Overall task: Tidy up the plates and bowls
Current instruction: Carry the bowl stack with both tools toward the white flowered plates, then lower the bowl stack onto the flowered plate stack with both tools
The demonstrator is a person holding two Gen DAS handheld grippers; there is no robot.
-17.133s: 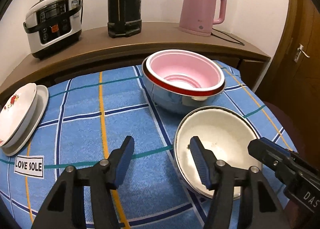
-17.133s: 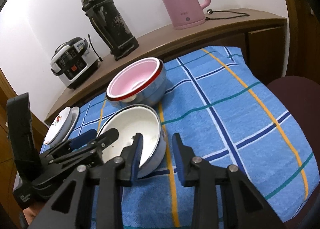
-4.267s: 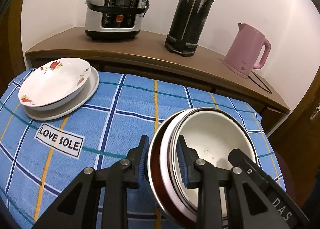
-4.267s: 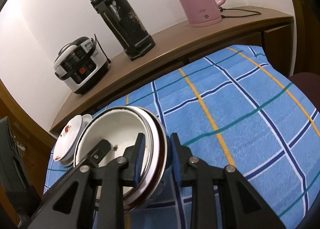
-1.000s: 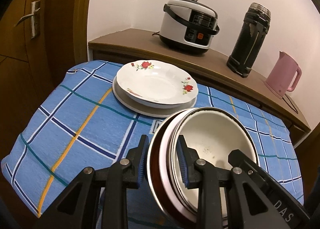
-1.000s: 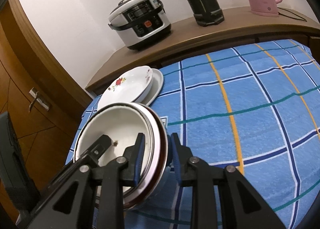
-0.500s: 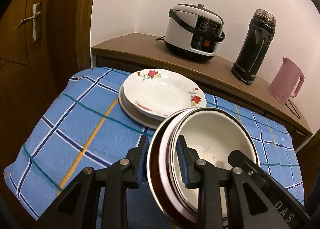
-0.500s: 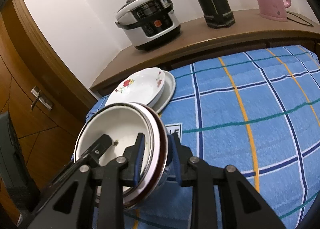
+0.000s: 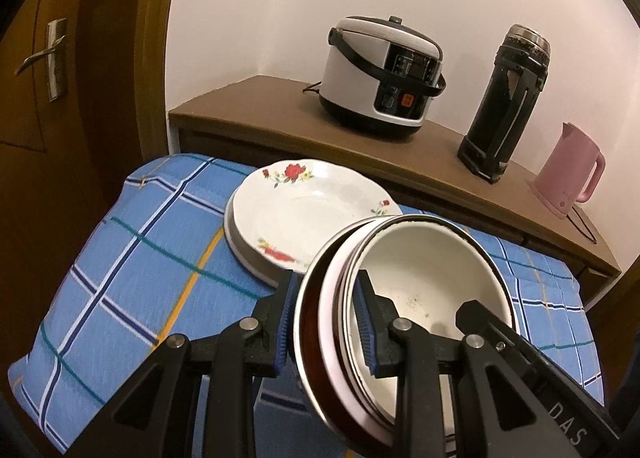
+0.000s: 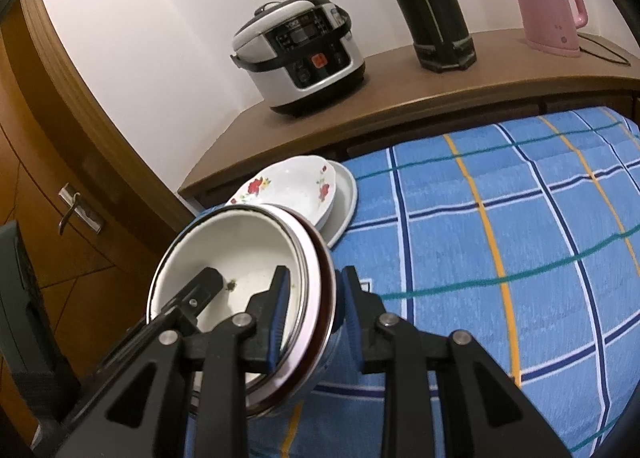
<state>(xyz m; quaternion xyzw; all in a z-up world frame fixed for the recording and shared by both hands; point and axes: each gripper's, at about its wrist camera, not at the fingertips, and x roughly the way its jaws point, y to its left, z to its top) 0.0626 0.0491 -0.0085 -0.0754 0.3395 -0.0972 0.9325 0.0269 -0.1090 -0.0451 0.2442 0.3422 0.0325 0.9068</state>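
While both tongs are clamping opposite rims of the nested bowls point(image 9: 424, 290), the left tongs point(image 9: 324, 322) and right tongs point(image 10: 310, 312) are carrying the stack closer to the flowered plate point(image 9: 312, 210) than a second ago, now partly overlapping it above the blue checked tabletop point(image 9: 132, 250); setting-down is probably nearing.

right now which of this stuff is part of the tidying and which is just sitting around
Part of the job:
- nested bowls, clamped by both tools
- flowered plate
- plain plate under it

Just sitting around:
- rice cooker
- black flask
- pink kettle
- checked cloth
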